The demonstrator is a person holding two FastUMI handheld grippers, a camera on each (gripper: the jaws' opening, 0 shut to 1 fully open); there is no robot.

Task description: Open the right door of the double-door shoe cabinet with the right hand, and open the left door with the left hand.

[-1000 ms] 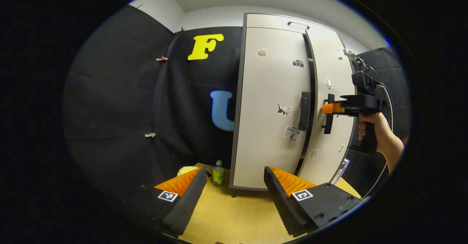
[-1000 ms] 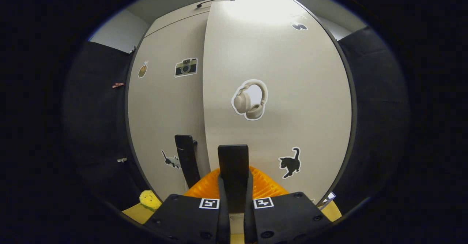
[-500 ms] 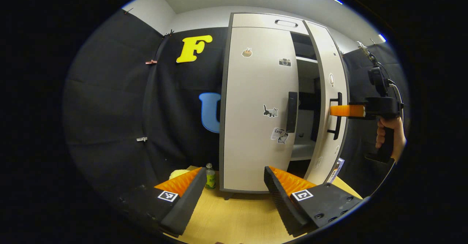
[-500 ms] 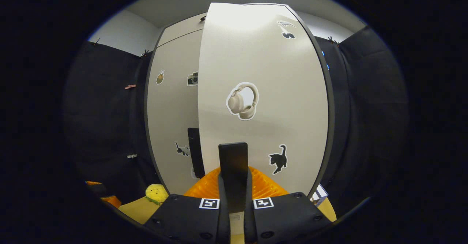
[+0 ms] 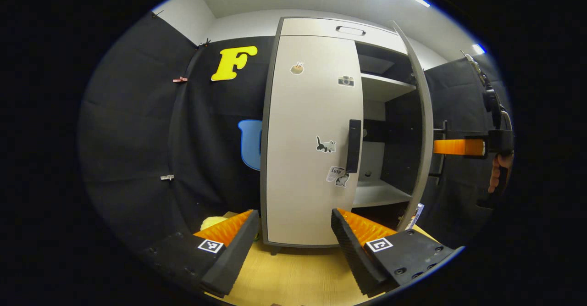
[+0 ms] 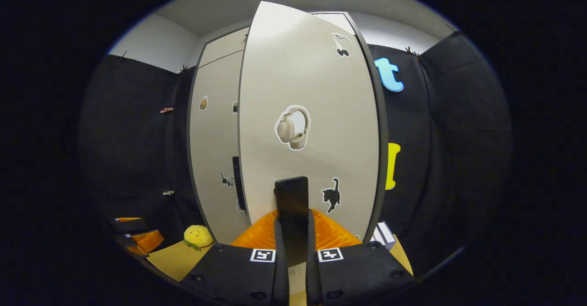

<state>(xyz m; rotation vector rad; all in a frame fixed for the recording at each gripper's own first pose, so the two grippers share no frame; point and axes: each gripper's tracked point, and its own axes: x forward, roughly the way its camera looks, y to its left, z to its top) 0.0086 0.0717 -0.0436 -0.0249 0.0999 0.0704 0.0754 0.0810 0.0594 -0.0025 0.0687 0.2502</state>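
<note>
The beige right door (image 6: 307,127) of the shoe cabinet has been swung wider by the right gripper (image 6: 292,232), clamped on its black bar handle (image 6: 291,200) at 6 o'clock, while the closed left door (image 5: 309,136) at 12 o'clock awaits the spread left gripper (image 5: 293,246).

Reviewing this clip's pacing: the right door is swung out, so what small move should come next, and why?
Probably bring the open left tongs forward and up to the left door's handle. The right door already stands wide, its handle clamped in the right tongs, while the left door is shut.
</note>
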